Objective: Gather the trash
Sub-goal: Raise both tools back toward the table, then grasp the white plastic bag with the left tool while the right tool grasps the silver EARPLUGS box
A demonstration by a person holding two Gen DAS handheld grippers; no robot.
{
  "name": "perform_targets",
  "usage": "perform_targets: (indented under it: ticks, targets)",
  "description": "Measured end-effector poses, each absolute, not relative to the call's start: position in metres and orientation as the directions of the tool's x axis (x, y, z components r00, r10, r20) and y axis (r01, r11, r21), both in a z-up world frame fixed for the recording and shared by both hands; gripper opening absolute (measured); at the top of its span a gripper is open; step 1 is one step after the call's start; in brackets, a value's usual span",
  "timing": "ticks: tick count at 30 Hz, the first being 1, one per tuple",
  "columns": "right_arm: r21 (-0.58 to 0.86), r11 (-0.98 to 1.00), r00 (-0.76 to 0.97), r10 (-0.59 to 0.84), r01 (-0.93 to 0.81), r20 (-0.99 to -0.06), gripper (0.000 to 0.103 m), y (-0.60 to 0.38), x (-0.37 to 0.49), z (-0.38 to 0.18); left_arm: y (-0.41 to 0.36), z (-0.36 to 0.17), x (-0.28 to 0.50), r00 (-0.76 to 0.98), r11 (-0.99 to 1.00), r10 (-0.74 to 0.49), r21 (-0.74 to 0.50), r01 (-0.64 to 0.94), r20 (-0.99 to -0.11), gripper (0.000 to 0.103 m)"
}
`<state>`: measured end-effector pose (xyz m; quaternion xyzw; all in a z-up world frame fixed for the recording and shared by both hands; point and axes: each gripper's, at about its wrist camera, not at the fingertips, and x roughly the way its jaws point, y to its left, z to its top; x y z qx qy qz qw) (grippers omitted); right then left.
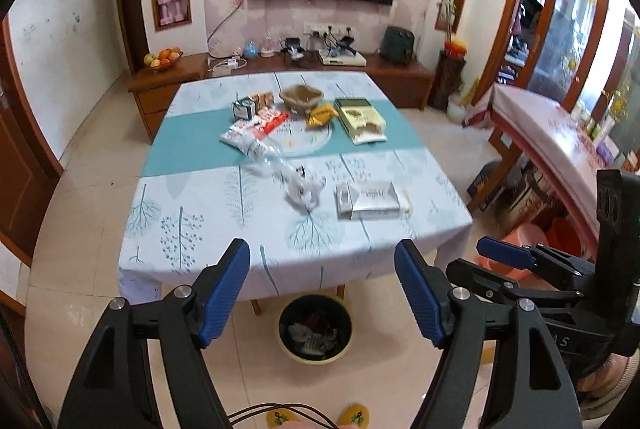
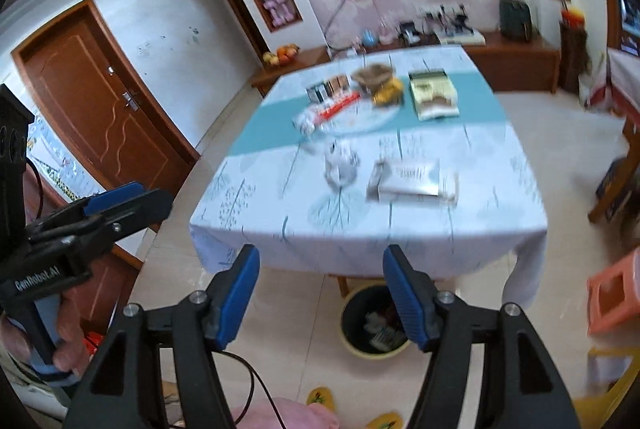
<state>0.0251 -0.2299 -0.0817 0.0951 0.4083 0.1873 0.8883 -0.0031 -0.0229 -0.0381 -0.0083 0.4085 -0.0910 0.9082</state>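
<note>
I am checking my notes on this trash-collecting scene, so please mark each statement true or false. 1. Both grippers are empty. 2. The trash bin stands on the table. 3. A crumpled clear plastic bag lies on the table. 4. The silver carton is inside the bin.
1. True: the left gripper and the right gripper are open with nothing between the fingers.
2. False: the trash bin stands on the floor, at the near edge of the table.
3. True: the crumpled clear plastic bag lies near the table's middle.
4. False: the silver carton lies on the table, beside the bag.
</note>
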Motion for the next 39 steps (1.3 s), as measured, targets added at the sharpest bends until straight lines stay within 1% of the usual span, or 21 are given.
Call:
perform_targets:
  ticks: [3, 5, 11, 21, 26, 30, 31, 32, 34, 39]
  targets:
    - [0.304, 0.913, 0.603, 0.407, -0.271, -0.686, 0.068, -0.232, 0.035, -0.077, -0.018, -0.032, 0.004, 0.654, 0.984, -0.176, -0.105, 0.146, -0.736, 0.078]
    - [0.280, 0.920, 0.605, 0.392, -0.276, -0.692, 0.075, -0.232, 0.045, -0.077, -0.016, -0.033, 0.014, 0.647, 0.984, -0.172, -0.099, 0.147, -0.743, 0.078]
    - [0.225, 0.939, 0.595, 0.340, -0.262, -0.728, 0.076, -0.231, 0.079, -0.092, -0.015, -0.054, 0.055, 0.598, 0.977, -0.200, -0.115, 0.177, -0.776, 0.078]
    - [0.128, 0.974, 0.524, 0.208, -0.185, -0.826, 0.077, -0.230, 0.133, -0.135, -0.020, -0.106, 0.146, 0.459, 0.945, -0.309, -0.213, 0.250, -0.833, 0.078]
    - [0.107, 0.977, 0.489, 0.186, -0.185, -0.852, 0.077, -0.227, 0.152, -0.148, -0.028, -0.133, 0.181, 0.405, 0.934, -0.324, -0.222, 0.279, -0.855, 0.078]
    - [0.072, 0.968, 0.451, 0.177, -0.240, -0.875, 0.078, -0.221, 0.173, -0.161, -0.035, -0.153, 0.201, 0.373, 0.936, -0.307, -0.209, 0.282, -0.876, 0.078]
    - [0.066, 0.964, 0.444, 0.178, -0.257, -0.878, 0.080, -0.220, 0.178, -0.165, -0.037, -0.158, 0.206, 0.361, 0.938, -0.303, -0.207, 0.279, -0.882, 0.078]
    - [0.054, 0.957, 0.436, 0.180, -0.286, -0.882, 0.084, -0.219, 0.185, -0.170, -0.039, -0.164, 0.211, 0.348, 0.939, -0.297, -0.206, 0.275, -0.889, 0.078]
    - [0.032, 0.938, 0.422, 0.185, -0.345, -0.888, 0.088, -0.216, 0.197, -0.179, -0.042, -0.173, 0.219, 0.336, 0.943, -0.284, -0.199, 0.266, -0.898, 0.078]
    - [-0.051, 0.837, 0.366, 0.183, -0.546, -0.913, 0.088, -0.212, 0.230, -0.211, -0.050, -0.196, 0.241, 0.299, 0.963, -0.236, -0.182, 0.198, -0.925, 0.078]
